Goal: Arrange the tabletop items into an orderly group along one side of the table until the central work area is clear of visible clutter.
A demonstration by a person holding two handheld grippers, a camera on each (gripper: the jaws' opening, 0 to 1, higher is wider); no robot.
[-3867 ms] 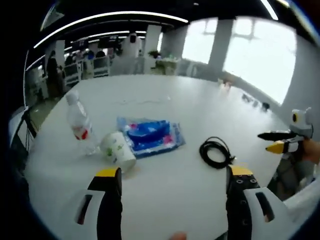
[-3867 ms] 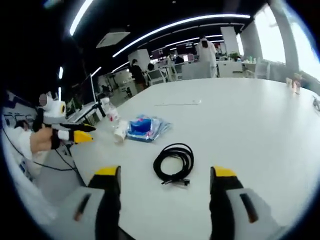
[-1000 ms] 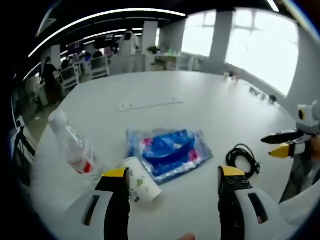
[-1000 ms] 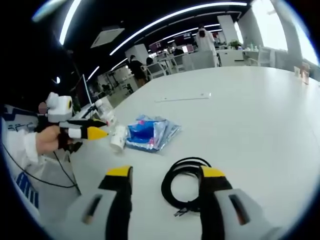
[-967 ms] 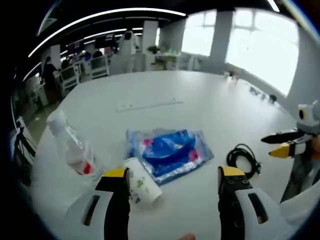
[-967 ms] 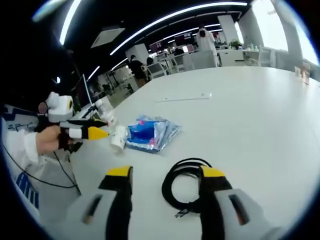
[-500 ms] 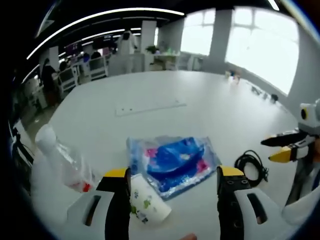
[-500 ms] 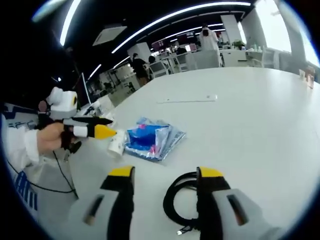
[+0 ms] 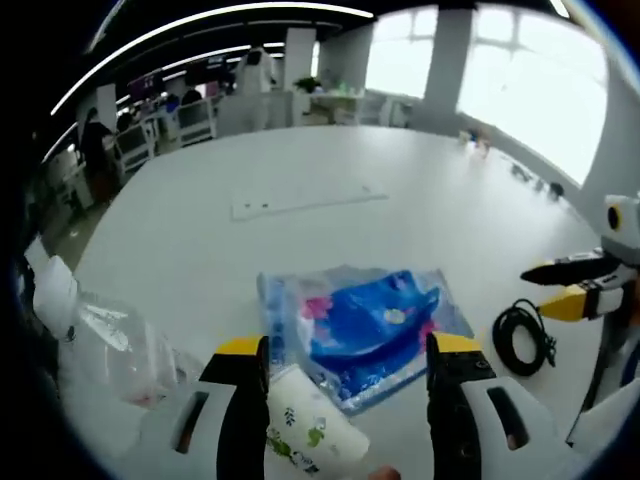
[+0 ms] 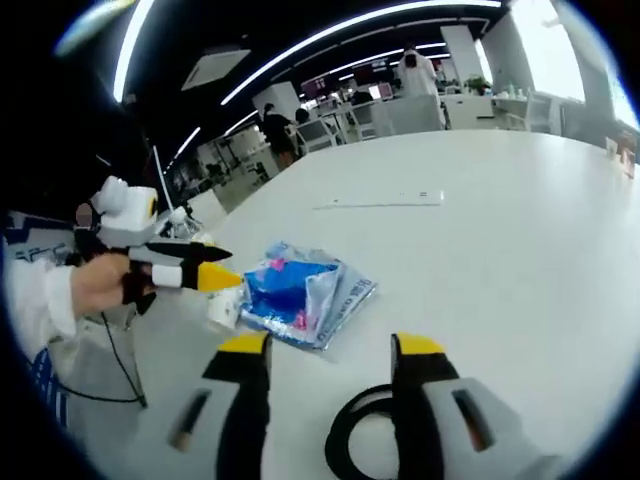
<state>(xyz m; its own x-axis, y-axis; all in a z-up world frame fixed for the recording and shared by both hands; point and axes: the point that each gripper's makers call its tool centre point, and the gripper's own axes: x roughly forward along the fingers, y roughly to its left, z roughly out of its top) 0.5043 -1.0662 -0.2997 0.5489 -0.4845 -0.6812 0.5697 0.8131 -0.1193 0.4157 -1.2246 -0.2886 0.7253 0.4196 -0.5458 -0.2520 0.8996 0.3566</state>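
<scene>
A paper cup [image 9: 312,428] with a green print lies on its side between the jaws of my left gripper [image 9: 350,350], close to the left jaw; the jaws stand open and apart from it. Just beyond it lies a blue plastic packet [image 9: 365,325]. A clear water bottle [image 9: 110,345] lies to the left. My right gripper [image 10: 330,348] is open over a black cable coil [image 10: 355,432], which sits low between its jaws. The right gripper view has the left gripper [image 10: 190,268] by the cup [image 10: 222,308] and the packet [image 10: 300,285].
The white table [image 9: 420,200] stretches far ahead. A thin white strip [image 9: 305,200] lies on it beyond the packet. The cable coil [image 9: 525,335] and the right gripper [image 9: 580,290] are at the right of the left gripper view. Desks, chairs and people stand beyond the table.
My left gripper has moved forward, so the cup now lies between its jaws and the packet looks larger. My right gripper has closed in on the cable coil.
</scene>
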